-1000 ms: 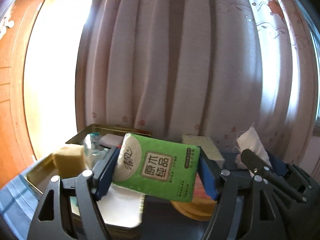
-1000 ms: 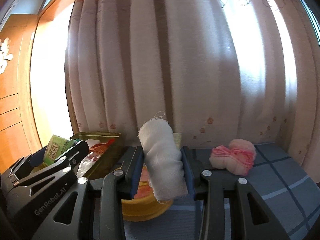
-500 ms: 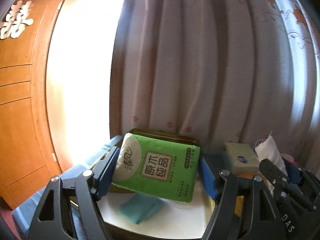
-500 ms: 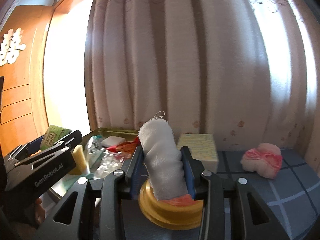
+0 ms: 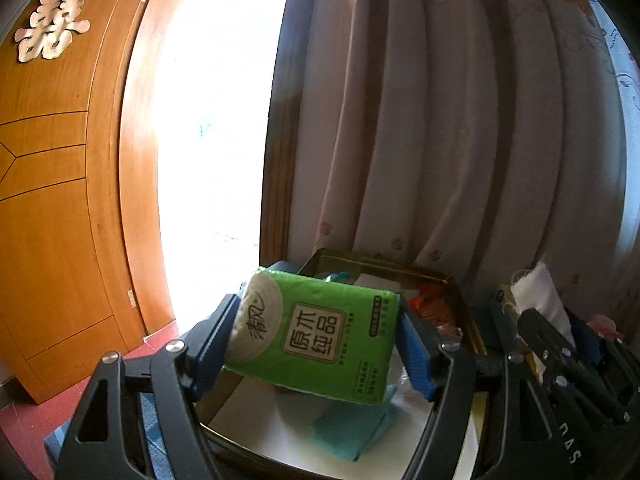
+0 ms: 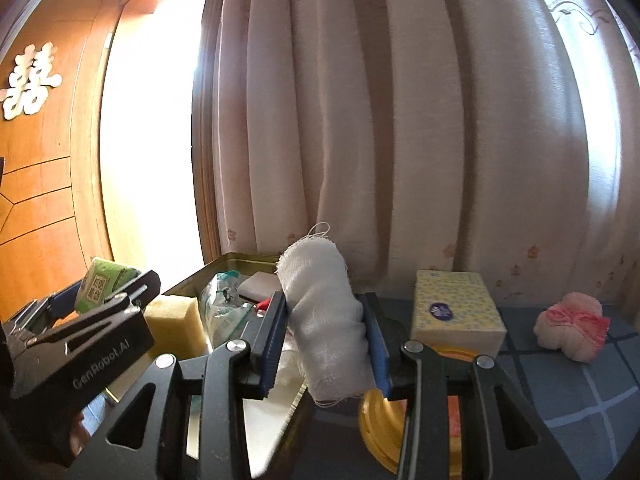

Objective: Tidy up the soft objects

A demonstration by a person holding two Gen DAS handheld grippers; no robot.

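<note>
Two handheld grippers each carry a soft item above a table covered in blue-grey checked cloth (image 6: 568, 396). On the left gripper (image 5: 320, 340), the blue ribbed pads press the two short ends of a green tissue pack (image 5: 316, 334), a glossy plastic pillow shape with a white oval at one end and a square label of bold characters; the pack sits crosswise between the fingers, tilted down to the right, hanging over a shallow rectangular metal tray (image 5: 464, 300) with a dull gold rim and a pale reflective floor. Beneath the pack, inside the tray, lies a folded teal cloth (image 5: 352, 428). On the right gripper (image 6: 324, 328), the pads clamp the sides of a white gauze roll (image 6: 324, 312), a loosely wound cylinder of open-weave fabric with frayed threads, standing nearly upright and poking above the fingers; it hangs over the tray's right edge. Seen from the right wrist, the tray also holds a porous yellow sponge block (image 6: 172, 326) and a crinkled clear plastic bag (image 6: 222, 308). Right of the tray sit a boxy yellow tissue packet (image 6: 456, 308) with small blue dots, a round yellow lid (image 6: 380, 424) and, farther right, a fluffy pink and cream bundle (image 6: 572, 330). Pleated pale curtains (image 6: 400, 120) hang behind.
</note>
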